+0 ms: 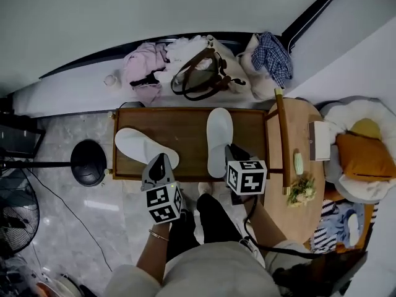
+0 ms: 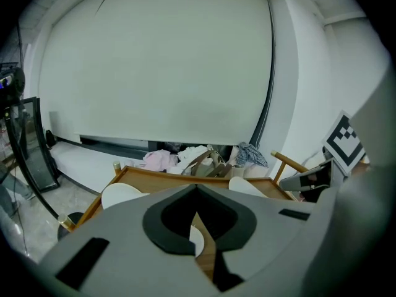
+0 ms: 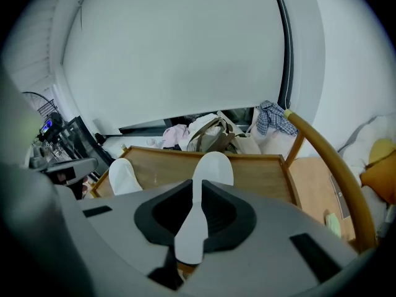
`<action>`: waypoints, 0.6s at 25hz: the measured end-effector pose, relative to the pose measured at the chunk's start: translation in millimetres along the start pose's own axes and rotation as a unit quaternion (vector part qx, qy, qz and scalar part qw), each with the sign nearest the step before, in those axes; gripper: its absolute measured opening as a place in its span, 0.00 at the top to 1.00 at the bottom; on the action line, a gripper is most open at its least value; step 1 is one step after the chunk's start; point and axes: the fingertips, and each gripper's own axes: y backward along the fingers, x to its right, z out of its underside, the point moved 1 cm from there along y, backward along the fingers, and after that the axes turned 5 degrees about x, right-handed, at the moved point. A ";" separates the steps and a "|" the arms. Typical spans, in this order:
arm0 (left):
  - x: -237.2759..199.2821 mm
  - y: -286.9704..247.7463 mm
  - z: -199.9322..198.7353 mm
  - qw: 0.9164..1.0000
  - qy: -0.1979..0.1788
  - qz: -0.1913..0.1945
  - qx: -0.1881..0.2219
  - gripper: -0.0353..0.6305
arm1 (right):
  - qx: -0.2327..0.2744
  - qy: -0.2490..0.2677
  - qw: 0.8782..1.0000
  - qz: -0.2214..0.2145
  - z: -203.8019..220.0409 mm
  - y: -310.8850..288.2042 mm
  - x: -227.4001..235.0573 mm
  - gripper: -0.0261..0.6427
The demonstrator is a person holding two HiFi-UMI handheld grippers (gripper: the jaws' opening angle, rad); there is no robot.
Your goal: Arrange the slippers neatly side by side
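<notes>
Left gripper (image 1: 159,160) clamps left slipper (image 1: 137,143), right gripper (image 1: 231,150) clamps right slipper (image 1: 219,133) — I'd bring heels level, toes parallel.

A wooden worktop (image 1: 185,135) stands on a marble floor (image 1: 93,209). Behind it lie a handbag with brown straps (image 1: 207,73), pink clothes (image 1: 143,67) and a checked cloth (image 1: 274,53). Just beside it, a round wooden table (image 1: 303,218) bears a small bunch of flowers (image 1: 301,189). An orange cushion (image 1: 365,156) lies at the right.
</notes>
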 end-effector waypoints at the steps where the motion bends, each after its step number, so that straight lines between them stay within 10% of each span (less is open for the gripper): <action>1: -2.9 3.8 -1.7 1.000 0.002 -0.004 0.003 0.94 | 0.005 0.000 1.000 -0.002 -2.5 2.8 -3.6 0.87; 15: -80.8 66.3 8.5 0.992 0.057 -0.111 0.024 0.94 | 0.010 0.077 0.992 -0.102 -24.2 -10.4 -100.7 0.88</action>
